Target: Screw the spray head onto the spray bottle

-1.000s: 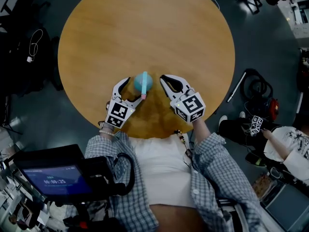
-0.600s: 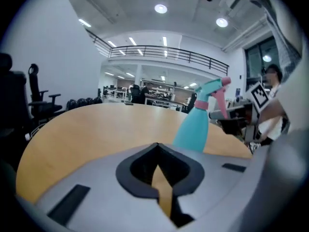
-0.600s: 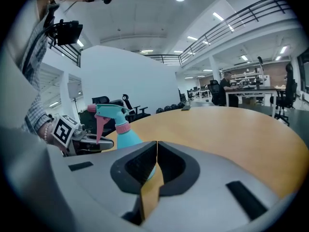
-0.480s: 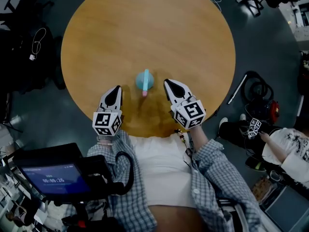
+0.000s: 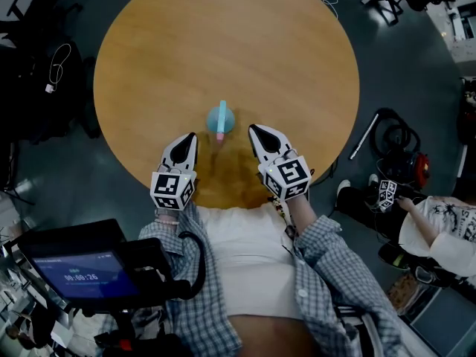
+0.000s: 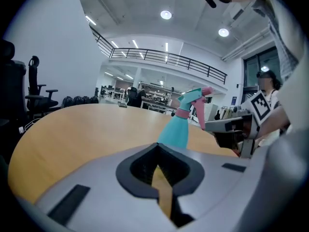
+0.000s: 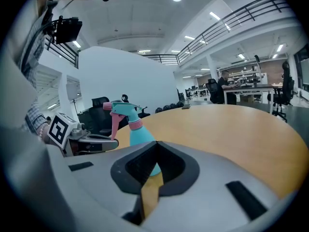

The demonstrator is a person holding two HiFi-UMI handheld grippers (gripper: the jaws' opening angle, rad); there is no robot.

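Table: round wooden table, the person standing at its near edge
Spray bottle: teal spray bottle stands upright on the table, near that edge, just beyond the two gripper tips and roughly midway between them
Spray head: teal spray head sits on top of the bottle's neck, with a pink collar below it and a pink trigger hanging down
Left gripper: left gripper hovers over the table edge, left of the bottle and clear of it, tip pointing toward the table's middle
Left fingers: pressed together along their length, nothing between them; the bottle shows past them, to the right
Right gripper: right gripper is on the bottle's other side, near it but apart, angled slightly inward
Right fingers: together, empty; the bottle's base shows just behind their tips
Contact: neither gripper touches the bottle
Screen: a small lit screen at the lower left of the head view
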